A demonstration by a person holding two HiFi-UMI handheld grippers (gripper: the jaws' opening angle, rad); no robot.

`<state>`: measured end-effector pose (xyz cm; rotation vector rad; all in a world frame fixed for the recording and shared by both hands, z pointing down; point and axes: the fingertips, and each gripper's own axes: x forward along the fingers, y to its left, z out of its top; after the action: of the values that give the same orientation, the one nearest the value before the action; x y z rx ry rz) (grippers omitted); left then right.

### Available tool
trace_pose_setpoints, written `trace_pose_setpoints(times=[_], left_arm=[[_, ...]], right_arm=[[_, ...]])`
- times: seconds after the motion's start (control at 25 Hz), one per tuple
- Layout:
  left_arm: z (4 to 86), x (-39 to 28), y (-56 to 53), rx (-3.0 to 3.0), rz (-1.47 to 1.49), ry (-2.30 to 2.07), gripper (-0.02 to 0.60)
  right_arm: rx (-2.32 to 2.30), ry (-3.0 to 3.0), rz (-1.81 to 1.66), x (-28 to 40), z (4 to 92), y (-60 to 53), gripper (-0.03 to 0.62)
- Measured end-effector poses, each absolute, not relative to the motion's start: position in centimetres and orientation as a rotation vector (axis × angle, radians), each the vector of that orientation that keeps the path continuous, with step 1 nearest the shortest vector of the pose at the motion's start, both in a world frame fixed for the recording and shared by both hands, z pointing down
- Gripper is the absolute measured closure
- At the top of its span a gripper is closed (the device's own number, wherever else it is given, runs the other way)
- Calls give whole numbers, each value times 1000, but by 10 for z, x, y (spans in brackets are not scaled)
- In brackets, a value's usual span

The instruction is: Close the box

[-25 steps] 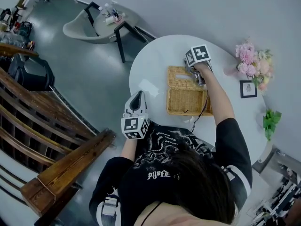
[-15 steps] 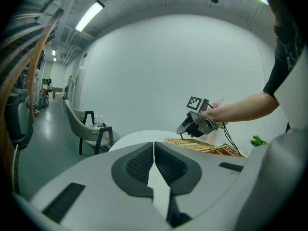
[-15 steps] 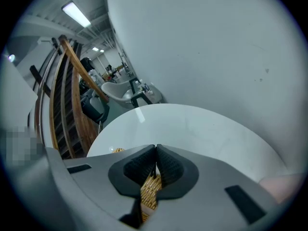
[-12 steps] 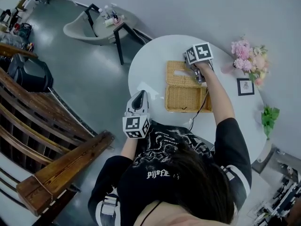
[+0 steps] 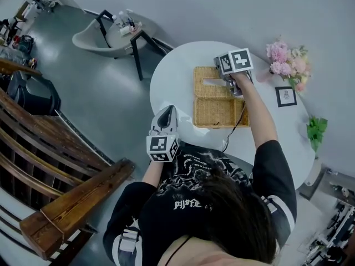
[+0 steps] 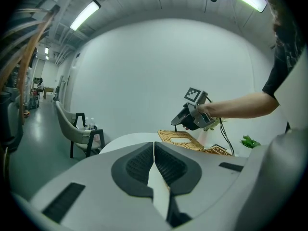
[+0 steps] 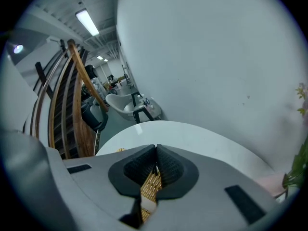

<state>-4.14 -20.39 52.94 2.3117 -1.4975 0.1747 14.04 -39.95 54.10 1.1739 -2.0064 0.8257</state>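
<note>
An open wicker box (image 5: 221, 112) stands on the round white table (image 5: 177, 76). Its slotted wicker lid (image 5: 209, 82) hinges off the far side and is tilted up from the tabletop. My right gripper (image 5: 226, 82) is shut on the lid's edge; wicker (image 7: 150, 186) shows pinched between its pads. From the left gripper view, the right gripper (image 6: 180, 125) holds the lid (image 6: 179, 139) above the table. My left gripper (image 5: 166, 111) hovers at the table's near left edge, apart from the box. Its pads (image 6: 154, 146) meet with nothing between them.
Pink flowers (image 5: 285, 60), a small framed picture (image 5: 285, 96) and a green plant (image 5: 316, 131) sit on the table's right side. A black cable (image 5: 236, 127) trails past the box. A grey chair (image 5: 100, 35), a side table (image 5: 130, 29) and wooden railings (image 5: 72, 193) lie left.
My right gripper has risen with the lid's edge in its grip, and the lid has tilted up off the table. The left gripper has drifted slightly upward, still shut.
</note>
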Motion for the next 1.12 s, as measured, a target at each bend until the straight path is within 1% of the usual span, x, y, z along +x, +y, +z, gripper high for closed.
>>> trace_pose_setpoints(times=[0.32,0.68,1.12], left_arm=[[524,-37,-200,2362,164,-1444,555],[515,-39,-204,2397,145,-1413,555],[509,-20,-204,2476,137,-1303,555]], right_arm=[[1211,-2084,654,133,501,-381,559],[1271,-2123,589,135,475,-360,559],[1351,-2189,549,138,452,-327,559]])
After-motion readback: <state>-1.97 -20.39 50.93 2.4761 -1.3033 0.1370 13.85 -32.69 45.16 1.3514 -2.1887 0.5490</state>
